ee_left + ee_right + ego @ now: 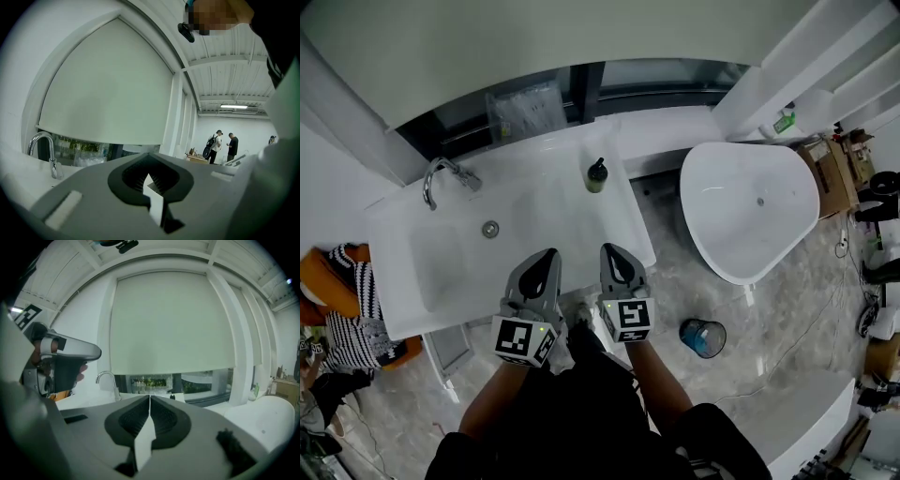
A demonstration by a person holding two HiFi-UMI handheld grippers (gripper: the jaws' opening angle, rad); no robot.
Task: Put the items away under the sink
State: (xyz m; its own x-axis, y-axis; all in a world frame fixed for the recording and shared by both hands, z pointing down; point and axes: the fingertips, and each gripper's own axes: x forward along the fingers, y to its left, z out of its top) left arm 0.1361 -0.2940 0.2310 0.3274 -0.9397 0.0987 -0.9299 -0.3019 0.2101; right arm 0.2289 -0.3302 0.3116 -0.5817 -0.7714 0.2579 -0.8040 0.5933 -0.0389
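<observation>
Pointing forward abreast, left gripper (547, 257) and right gripper (611, 253) sit closed.

Bottle (596, 175): small, with a dark pump top and a yellowish-green body. It stands upright and alone on the white counter (546, 202), at the far right part, to the right of the basin.
Sink (441, 272): white and rectangular, sunk in the left part of the counter. It has a round metal drain (490, 228) on the far side of its floor, and a curved chrome tap (441, 178) stands at its far left corner.
Space under the sink: covered by the counter, so I cannot tell if it is open or closed.
</observation>
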